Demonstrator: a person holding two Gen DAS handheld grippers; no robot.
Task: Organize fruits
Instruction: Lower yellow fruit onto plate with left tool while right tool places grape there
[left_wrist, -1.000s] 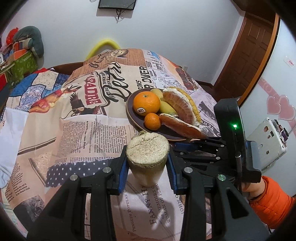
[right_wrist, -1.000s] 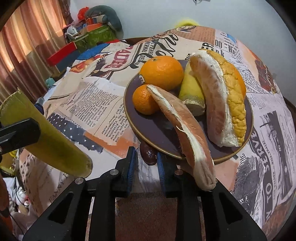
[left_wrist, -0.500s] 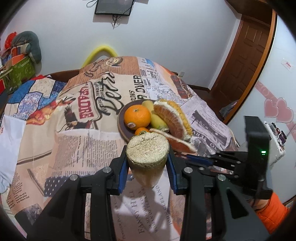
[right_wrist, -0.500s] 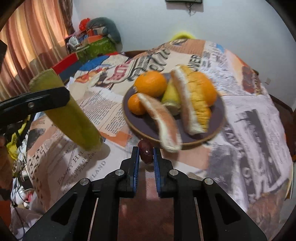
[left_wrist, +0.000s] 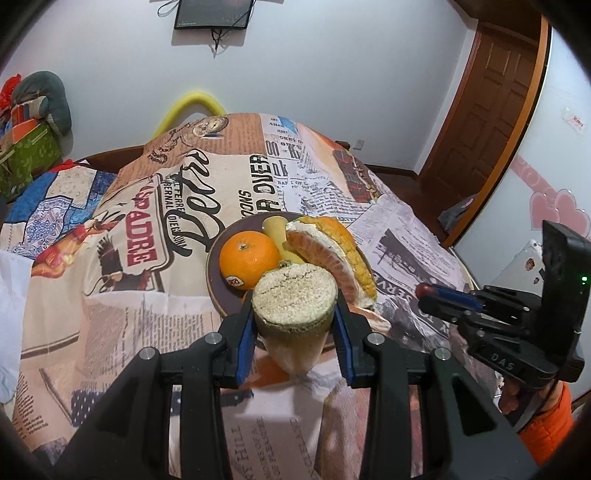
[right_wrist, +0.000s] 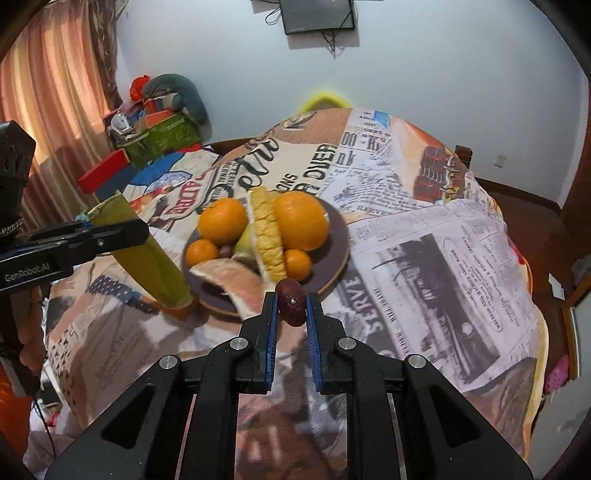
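Observation:
My left gripper (left_wrist: 294, 325) is shut on a green sugarcane piece (left_wrist: 293, 314), held in the air in front of the dark round plate (left_wrist: 216, 269). In the right wrist view the sugarcane piece (right_wrist: 147, 258) slants down beside the plate (right_wrist: 338, 254). My right gripper (right_wrist: 291, 306) is shut on a small dark red date (right_wrist: 291, 301), held above the plate's near rim. The plate holds oranges (right_wrist: 221, 221), pomelo segments (right_wrist: 267, 236) and a yellow-green fruit. The right gripper (left_wrist: 439, 293) also shows at the right in the left wrist view.
The table wears a newspaper-print cloth (right_wrist: 424, 240). A wooden door (left_wrist: 480, 110) stands at the right, a wall screen (right_wrist: 317, 16) behind. Boxes and soft toys (right_wrist: 159, 110) are piled beside curtains (right_wrist: 55, 92) at the left.
Both grippers have risen and pulled back from the plate, each still holding its fruit. The plate now looks smaller and farther off in both views.

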